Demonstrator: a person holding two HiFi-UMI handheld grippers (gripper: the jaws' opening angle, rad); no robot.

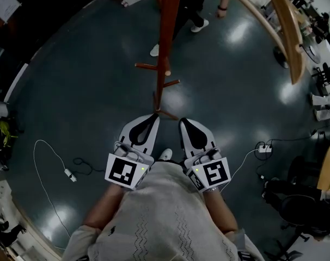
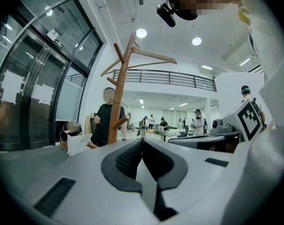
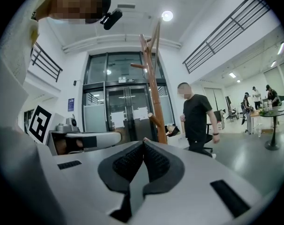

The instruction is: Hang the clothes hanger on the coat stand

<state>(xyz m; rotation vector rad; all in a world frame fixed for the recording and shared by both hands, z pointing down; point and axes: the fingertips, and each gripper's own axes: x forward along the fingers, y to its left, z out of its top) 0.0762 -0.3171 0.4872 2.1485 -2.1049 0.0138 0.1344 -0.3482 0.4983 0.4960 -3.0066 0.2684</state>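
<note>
The reddish-brown wooden coat stand [image 1: 167,37] rises just ahead of me, its pegs sticking out to the sides. A light wooden clothes hanger [image 1: 287,26] hangs from its top, sweeping across the upper right of the head view. In the left gripper view the hanger [image 2: 142,60] rests on the top of the stand [image 2: 119,97]. My left gripper [image 1: 156,116] and right gripper [image 1: 181,122] are held low, side by side near the stand's foot. Both are shut with nothing between the jaws, as the left gripper [image 2: 142,140] and right gripper [image 3: 143,141] views show. The stand [image 3: 153,88] stands a short way beyond the right gripper.
A person in a black shirt [image 3: 196,121] walks just behind the stand; the shoes [image 1: 197,23] show on the dark floor. Cables and a plug [image 1: 69,174] lie at left, a power strip [image 1: 264,147] at right. Office chairs [image 1: 301,203] stand at the right edge.
</note>
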